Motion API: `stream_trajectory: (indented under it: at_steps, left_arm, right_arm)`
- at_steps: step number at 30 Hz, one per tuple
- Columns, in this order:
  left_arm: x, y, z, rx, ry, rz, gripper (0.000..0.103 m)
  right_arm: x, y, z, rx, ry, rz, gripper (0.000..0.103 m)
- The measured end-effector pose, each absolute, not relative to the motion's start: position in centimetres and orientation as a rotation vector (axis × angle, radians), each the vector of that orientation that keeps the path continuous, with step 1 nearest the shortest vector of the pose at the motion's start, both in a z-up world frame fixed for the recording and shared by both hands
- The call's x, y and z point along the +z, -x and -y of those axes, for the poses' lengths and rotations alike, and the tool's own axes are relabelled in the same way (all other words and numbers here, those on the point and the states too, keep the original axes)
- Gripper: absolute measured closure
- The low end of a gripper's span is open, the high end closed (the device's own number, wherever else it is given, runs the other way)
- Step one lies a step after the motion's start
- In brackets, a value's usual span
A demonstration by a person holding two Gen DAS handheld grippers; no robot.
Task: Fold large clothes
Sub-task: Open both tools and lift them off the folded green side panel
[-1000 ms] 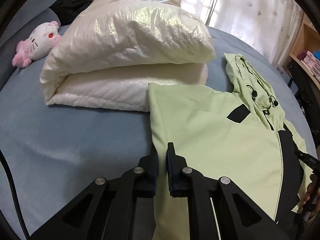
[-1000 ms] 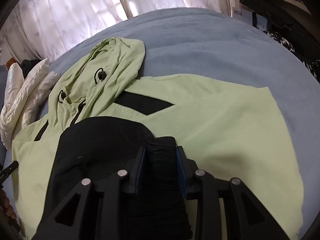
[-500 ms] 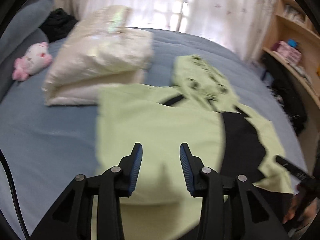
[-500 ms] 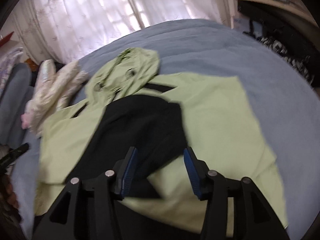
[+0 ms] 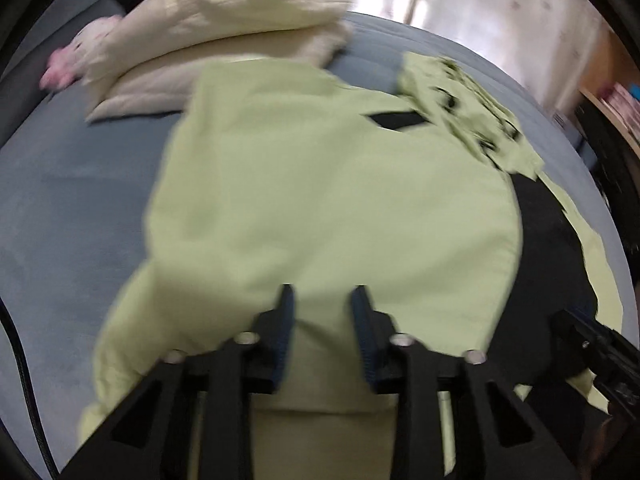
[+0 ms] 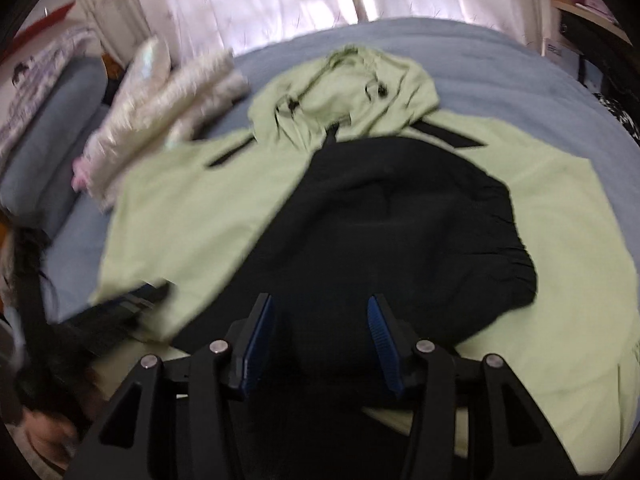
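Both views are smeared by motion blur, so fine detail is hard to read. The blue bed [image 5: 72, 184] fills most of each view and runs out of sight at the edges. On it the light green jacket [image 5: 320, 184] lies spread flat, its hood [image 6: 360, 84] toward the curtained window; the hem nearest the cameras is cut off behind the gripper bodies. A black sleeve [image 6: 400, 216] is folded in over the jacket's middle, and its lower end disappears behind the right gripper [image 6: 322, 330]. In the left wrist view a green panel lies folded over the body, hiding part of the black. The folded cream puffer coat [image 5: 224, 40] sits beyond the jacket, touching its far corner, and it half hides the pink and white plush toy [image 5: 68, 64], which is only a blur. The left gripper [image 5: 322, 316] hangs above the green fabric with its fingers parted and nothing between them; a second ago they were pinched on the jacket's edge. The right gripper's fingers are likewise spread wide and empty over the black sleeve, which they clamped a second ago. Both cameras now sit higher and farther back than then, showing more of the jacket.
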State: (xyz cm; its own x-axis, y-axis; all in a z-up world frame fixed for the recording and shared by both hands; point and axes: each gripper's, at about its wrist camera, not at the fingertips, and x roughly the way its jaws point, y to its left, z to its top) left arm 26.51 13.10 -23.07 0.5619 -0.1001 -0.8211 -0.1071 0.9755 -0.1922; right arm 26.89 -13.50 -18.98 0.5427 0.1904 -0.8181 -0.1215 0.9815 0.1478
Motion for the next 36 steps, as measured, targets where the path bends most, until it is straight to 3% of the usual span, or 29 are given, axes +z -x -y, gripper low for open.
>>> stream_trajectory:
  at_steps: [3, 7, 17, 21, 25, 36]
  left_arm:
    - [-23.4, -26.4, -14.5, -0.013, 0.24, -0.968, 0.087]
    - [-23.8, -25.8, -14.7, -0.013, 0.22, -0.95, 0.087]
    - [-22.4, -25.5, -14.8, 0.0, 0.213, -0.971, 0.087]
    - [-21.1, -23.6, -15.2, 0.017, 0.205, -0.974, 0.082]
    - [-19.0, -20.4, -15.9, 0.033, 0.208, -0.943, 0.068]
    - [-14.5, -13.1, -17.3, 0.053, 0.198, -0.893, 0.065]
  right_arm:
    - [-19.6, -28.0, 16.1, 0.02, 0.017, -0.93, 0.055]
    - [-19.6, -28.7, 20.5, 0.029, -0.131, -0.914, 0.066]
    - [-18.5, -26.6, 22.0, -0.077, -0.114, -0.93, 0.063]
    - [-17.6, -24.9, 21.7, -0.069, -0.115, -0.911, 0.063]
    - [-16.3, -22.7, 20.5, -0.06, -0.072, -0.89, 0.063]
    - [-12.0, -15.4, 18.2, -0.013, -0.045, -0.821, 0.063]
